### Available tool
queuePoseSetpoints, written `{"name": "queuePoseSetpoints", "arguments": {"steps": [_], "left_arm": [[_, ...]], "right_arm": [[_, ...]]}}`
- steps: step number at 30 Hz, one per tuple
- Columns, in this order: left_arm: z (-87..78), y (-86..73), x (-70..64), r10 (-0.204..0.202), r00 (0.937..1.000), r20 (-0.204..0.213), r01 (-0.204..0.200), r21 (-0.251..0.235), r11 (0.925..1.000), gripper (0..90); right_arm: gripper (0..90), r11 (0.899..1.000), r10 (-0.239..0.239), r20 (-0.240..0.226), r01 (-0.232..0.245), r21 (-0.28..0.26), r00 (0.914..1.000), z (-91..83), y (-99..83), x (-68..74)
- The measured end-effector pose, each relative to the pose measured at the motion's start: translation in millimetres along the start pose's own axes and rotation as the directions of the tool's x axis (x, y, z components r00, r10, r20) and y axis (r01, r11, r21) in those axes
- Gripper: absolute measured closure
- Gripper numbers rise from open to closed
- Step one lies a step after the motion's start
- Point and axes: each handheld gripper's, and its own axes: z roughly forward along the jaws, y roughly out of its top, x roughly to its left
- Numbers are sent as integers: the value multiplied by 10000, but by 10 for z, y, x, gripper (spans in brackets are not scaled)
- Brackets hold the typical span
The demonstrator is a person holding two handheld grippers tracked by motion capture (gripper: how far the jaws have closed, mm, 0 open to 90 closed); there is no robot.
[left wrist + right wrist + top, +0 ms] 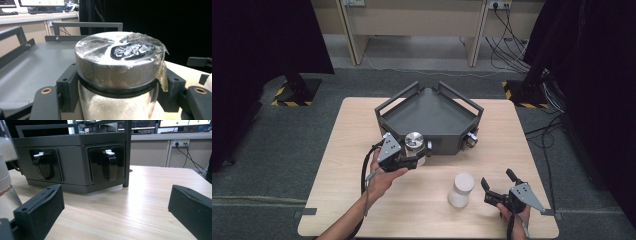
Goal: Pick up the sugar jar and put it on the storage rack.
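Note:
A glass jar with a silver metal lid (414, 140) (117, 62) holds white grains and has clear tape over its lid. My left gripper (416, 159) (117, 95) is shut on the jar's body just under the lid, at the front edge of the dark grey tray (432, 112) (30, 65). A white cylindrical container (461, 190) stands on the table; its edge (6, 182) shows at the left of the right gripper view. To the right of the white container my right gripper (498, 183) (115, 207) is open, with nothing between its jaws.
The tray (72, 162) has raised rail handles and two black latches on its front faces. The wooden table (352, 150) has bare surface left of the tray and along the front. Beyond the table are desks, cables and dark curtains.

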Motion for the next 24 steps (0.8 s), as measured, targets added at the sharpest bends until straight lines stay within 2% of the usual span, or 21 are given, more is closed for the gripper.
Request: {"name": "queuePoseSetpoints", "arguments": {"steps": [6, 12, 16, 24], "left_arm": [[29, 129, 54, -98, 9999, 71, 98, 32, 9999, 312], [77, 330, 138, -168, 9999, -33, 168, 156, 9997, 313], [91, 446, 151, -35, 9999, -126, 38, 220, 9998, 312], [150, 597, 173, -53, 9998, -177, 56, 168, 9998, 312]], "right_arm": [[3, 10000, -14, 26, 14, 0, 10000, -2, 0, 1], [3, 10000, -14, 1, 14, -5, 10000, 0, -1, -2], [3, 10000, 16, 5, -16, -1, 10000, -2, 0, -6], [3, 10000, 9, -54, -9, 15, 10000, 4, 1, -7]]}}
